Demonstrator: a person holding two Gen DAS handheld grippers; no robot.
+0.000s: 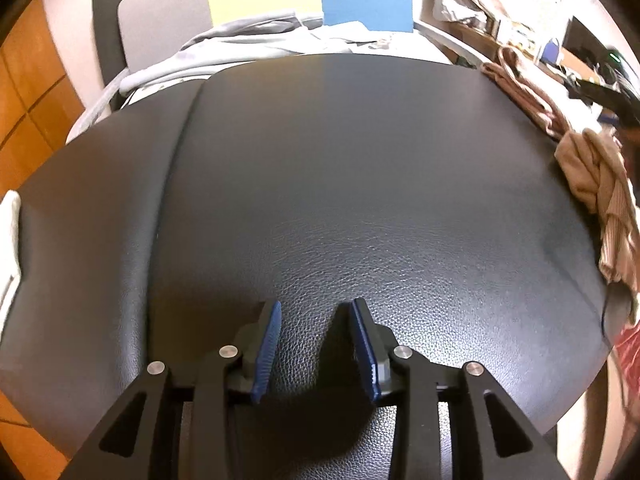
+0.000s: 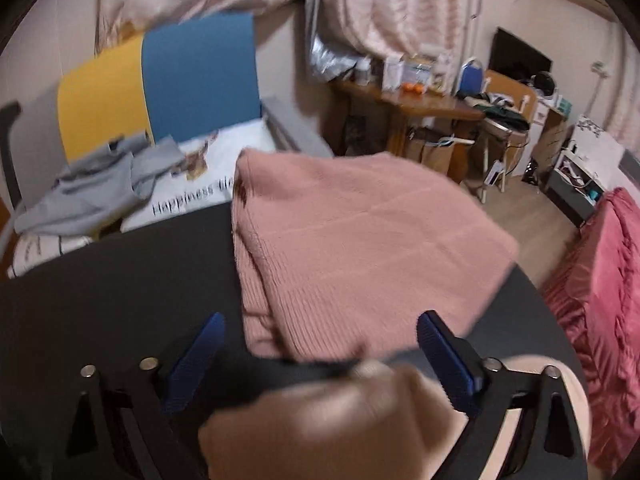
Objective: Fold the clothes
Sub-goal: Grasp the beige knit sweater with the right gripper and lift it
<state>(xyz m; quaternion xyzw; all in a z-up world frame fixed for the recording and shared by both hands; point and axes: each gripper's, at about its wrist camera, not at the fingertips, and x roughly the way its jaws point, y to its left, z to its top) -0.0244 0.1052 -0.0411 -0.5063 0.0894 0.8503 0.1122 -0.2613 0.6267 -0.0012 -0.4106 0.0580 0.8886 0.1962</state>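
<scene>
A folded pink knit sweater lies on the black leather table, just ahead of my right gripper. That gripper's jaws stand wide open above the sweater's near edge. A blurred beige cloth sits low between the finger bases, and the pads do not press on it. In the left wrist view my left gripper hovers open over the bare black table with nothing between its blue pads. A crumpled beige garment and a pink cloth lie at the table's right edge.
A grey garment lies on the white bed behind the table, also visible in the left wrist view as grey fabric. A yellow and blue panel stands at the back. A red blanket hangs at the right, and a cluttered wooden desk stands beyond.
</scene>
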